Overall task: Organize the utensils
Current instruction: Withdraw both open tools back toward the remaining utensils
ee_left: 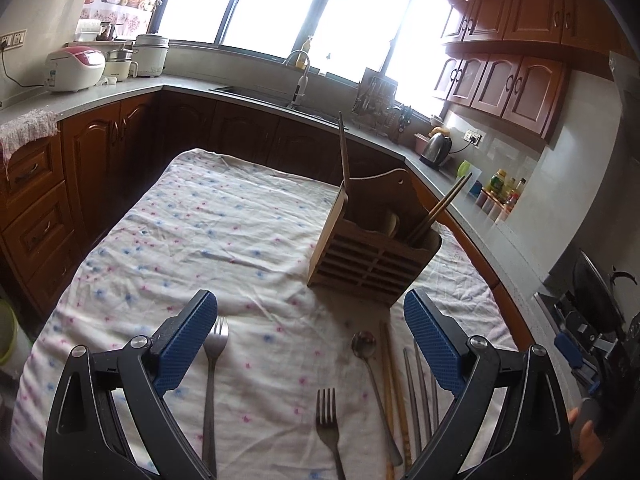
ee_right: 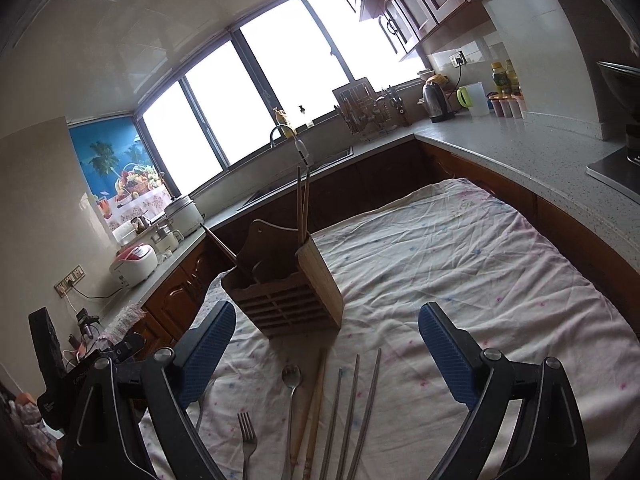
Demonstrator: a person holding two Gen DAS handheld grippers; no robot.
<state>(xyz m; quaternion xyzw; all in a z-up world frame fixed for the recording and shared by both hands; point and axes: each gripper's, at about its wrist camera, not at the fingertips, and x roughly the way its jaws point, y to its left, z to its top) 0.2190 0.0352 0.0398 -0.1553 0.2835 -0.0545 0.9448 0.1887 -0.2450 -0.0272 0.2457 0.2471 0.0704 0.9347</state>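
On the floral cloth [ee_left: 192,240], slatted wooden holder [ee_left: 372,264] stands upright.

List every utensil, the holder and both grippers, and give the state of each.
Left gripper: open, empty.
Right gripper: open, empty.
Holder: upright on the cloth, chopsticks and a spoon inside.
Forks: flat on the cloth.
Spoon: flat.
Wooden chopsticks: flat, side by side.
Metal chopsticks: flat.

Daylight floods in from the window [ee_left: 320,12] at twelve o'clock, blown out to pure white. Cabinets [ee_left: 132,140] beneath sit in shadow. Fisheye bending curves the edges, with black vignette corners; the tablecloth [ee_right: 460,260] is evenly lit and sharp.
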